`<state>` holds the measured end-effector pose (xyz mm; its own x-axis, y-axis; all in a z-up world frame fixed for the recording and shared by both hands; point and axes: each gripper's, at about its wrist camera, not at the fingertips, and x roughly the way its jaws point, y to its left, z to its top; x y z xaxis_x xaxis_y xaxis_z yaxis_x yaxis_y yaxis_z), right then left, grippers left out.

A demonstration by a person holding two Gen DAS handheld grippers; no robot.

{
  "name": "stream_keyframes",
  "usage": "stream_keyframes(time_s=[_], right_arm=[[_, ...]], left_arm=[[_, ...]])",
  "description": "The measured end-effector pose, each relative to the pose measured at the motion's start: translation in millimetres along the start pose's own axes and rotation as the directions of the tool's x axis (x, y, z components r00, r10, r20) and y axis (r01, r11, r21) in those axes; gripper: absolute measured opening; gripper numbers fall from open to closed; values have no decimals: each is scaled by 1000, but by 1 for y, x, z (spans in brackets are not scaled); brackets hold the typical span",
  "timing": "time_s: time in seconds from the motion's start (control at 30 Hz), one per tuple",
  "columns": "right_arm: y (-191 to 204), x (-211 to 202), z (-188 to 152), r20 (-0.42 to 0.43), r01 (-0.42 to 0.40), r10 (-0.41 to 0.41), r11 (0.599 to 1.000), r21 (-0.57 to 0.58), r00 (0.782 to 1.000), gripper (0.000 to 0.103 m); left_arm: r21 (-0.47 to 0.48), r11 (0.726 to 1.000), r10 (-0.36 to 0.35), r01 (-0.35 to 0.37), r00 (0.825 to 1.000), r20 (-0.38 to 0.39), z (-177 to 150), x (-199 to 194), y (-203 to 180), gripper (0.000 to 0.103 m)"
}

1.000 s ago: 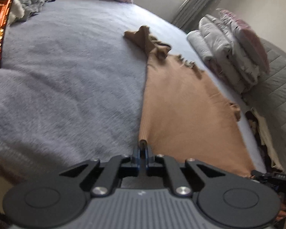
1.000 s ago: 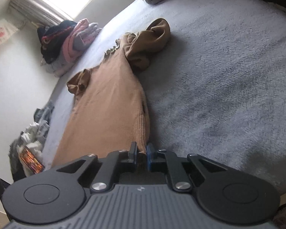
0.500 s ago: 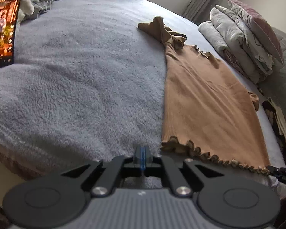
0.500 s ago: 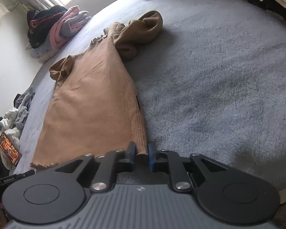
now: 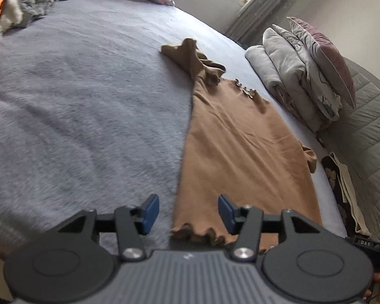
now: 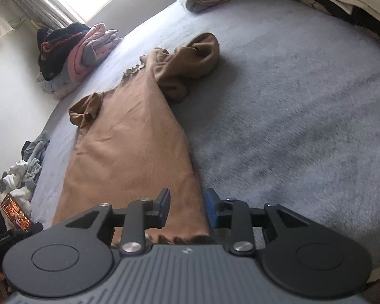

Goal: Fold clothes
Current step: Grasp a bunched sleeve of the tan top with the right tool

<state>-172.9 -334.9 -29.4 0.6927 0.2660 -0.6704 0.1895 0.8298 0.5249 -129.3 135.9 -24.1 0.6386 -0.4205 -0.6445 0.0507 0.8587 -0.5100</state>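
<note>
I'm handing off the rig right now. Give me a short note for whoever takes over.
Left gripper: jaws opening, nothing pinched, over the ruffled hem corner.
Right gripper: jaws opening, astride the other hem corner, not pressing it.
Tan ribbed knit dress: flat and lengthwise on the grey fleece bedspread; both sleeves bunched.
Done: dress spread out.
Left: straighten sleeves, make every fold.

Both wrist views look steeply down along their tongs, close over the hem of one flat tan ribbed dress [image 5: 240, 152] [image 6: 129, 157], from opposite corners.
</note>
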Motion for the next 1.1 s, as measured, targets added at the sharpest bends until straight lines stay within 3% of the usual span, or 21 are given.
stream_keyframes(time_s=[0.5,0.9,1.1], right_arm=[[38,3,51,73,8,-9,1000,6,997,37],[36,28,97,105,36,-45,996,82,993,47],[26,47,121,120,67,-86,986,151,989,48]], left_arm=[[123,991,-64,60,997,31,50,27,-71,74],[187,975,-129,119,990,47,83,75,-127,87],[196,973,-128,119,991,32,83,111,-135,90]])
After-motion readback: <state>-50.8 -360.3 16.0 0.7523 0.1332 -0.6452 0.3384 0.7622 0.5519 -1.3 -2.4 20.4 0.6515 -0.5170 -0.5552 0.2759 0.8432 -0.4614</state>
